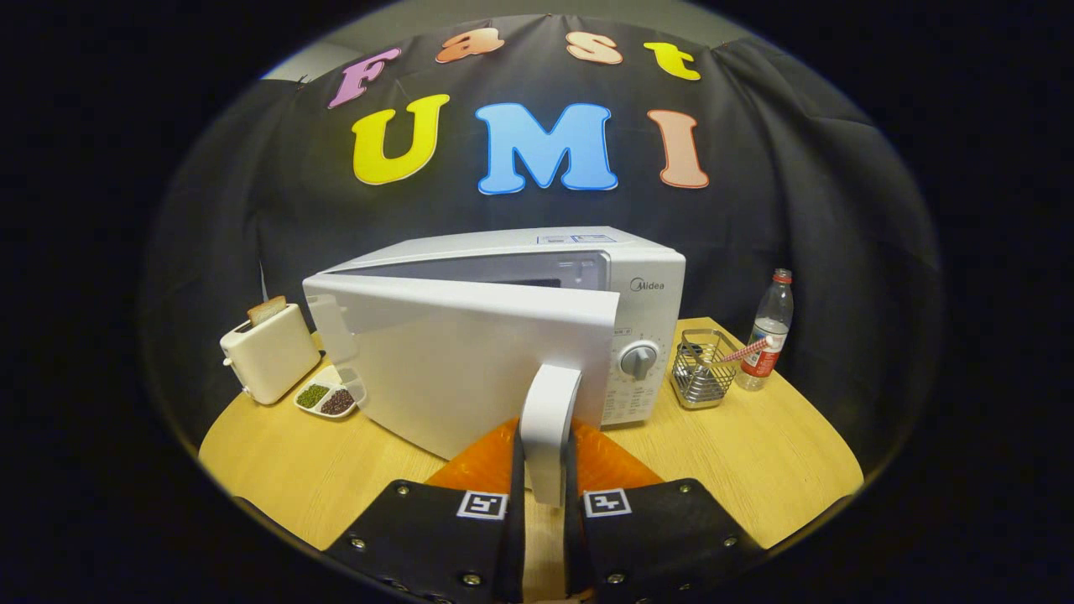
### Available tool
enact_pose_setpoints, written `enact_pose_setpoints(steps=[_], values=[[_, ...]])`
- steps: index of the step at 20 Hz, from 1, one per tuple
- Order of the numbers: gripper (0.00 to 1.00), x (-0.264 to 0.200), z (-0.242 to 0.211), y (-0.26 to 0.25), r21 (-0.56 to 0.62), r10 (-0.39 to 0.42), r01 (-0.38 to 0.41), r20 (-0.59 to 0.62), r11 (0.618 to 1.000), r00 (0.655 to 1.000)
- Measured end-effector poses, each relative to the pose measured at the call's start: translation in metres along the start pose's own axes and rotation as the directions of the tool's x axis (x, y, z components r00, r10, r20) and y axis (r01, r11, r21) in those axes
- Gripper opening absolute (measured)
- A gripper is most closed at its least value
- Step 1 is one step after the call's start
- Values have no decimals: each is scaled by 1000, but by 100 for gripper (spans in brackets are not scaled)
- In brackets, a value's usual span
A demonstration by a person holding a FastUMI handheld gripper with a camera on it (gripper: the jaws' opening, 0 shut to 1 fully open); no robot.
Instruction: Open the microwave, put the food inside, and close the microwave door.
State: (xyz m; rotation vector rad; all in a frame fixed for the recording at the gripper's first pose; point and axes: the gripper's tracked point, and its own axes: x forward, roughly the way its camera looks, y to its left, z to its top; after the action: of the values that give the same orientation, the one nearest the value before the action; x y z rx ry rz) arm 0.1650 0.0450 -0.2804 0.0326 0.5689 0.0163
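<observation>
Both fingers of gripper (545, 478) clamp the handle (550, 419) of microwave (587, 285) door (453, 369), jaws narrow on it; door swung partway open; divided food dish (329, 398) sits on table (755, 470) btwn toaster (268, 352) & microwave.

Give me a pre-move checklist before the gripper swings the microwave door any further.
1. Gripper closed on the door handle, a finger on each side: ok.
2. Microwave door part open: ok; not yet wide enough for loading.
3. Swing path toward the toaster and the divided dish: cannot tell whether the door clears them.
4. Wire basket and bottle away from the door: ok.
5. Cavity empty: cannot tell.
</observation>
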Motion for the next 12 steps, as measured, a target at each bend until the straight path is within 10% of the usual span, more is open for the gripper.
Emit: enact_pose_setpoints(steps=[12], values=[[20,-63,-27,54,-12,25,-25,2,1000,1000]])
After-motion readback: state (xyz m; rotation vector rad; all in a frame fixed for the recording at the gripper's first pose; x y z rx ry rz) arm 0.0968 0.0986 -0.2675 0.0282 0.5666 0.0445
